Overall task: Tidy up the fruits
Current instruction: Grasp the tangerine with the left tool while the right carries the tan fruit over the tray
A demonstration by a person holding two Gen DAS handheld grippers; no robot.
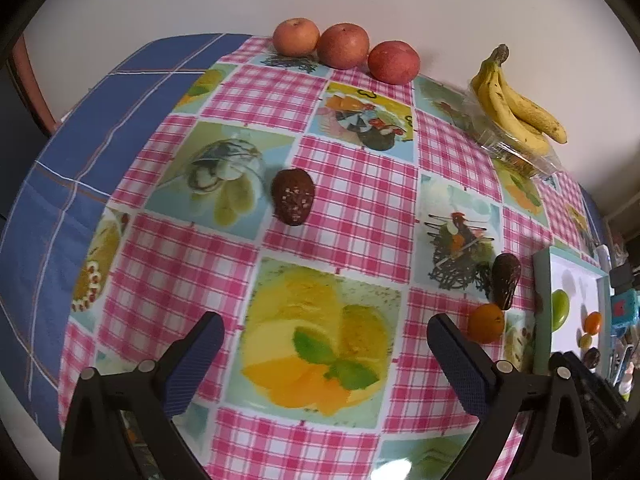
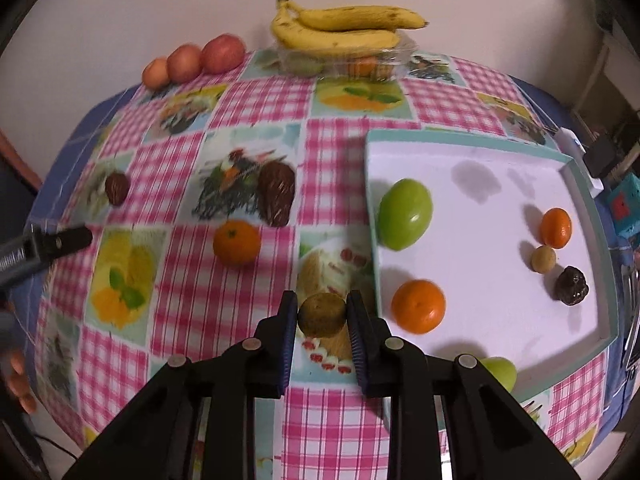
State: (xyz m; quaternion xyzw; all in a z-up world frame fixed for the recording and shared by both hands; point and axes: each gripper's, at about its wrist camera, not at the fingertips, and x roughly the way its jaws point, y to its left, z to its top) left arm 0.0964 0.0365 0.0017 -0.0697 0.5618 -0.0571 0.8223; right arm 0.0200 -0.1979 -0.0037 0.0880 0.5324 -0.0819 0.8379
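Brownish-green small round fruit (image 2: 322, 315), maybe a kiwi, pinched between the fingers (image 2: 289, 328) of the right gripper (image 2: 322, 320), above the table (image 2: 224, 304) just beside the left rim of the white tray (image 2: 592, 240). Already in the tray: a green fruit (image 2: 405, 213), two oranges, a small tan fruit, a dark wrinkled one. Left on the cloth: one orange (image 2: 236, 242), two dark fruits (image 2: 277, 193). Bananas (image 2: 344, 26) on a clear box and three apples (image 2: 188, 62) at the far edge. Left gripper (image 1: 324, 360) over the cloth with fingers wide, holding nothing. Step in hand, probably: carrying to the tray. Next: across the rim to a free white spot, then release low so no rolling.
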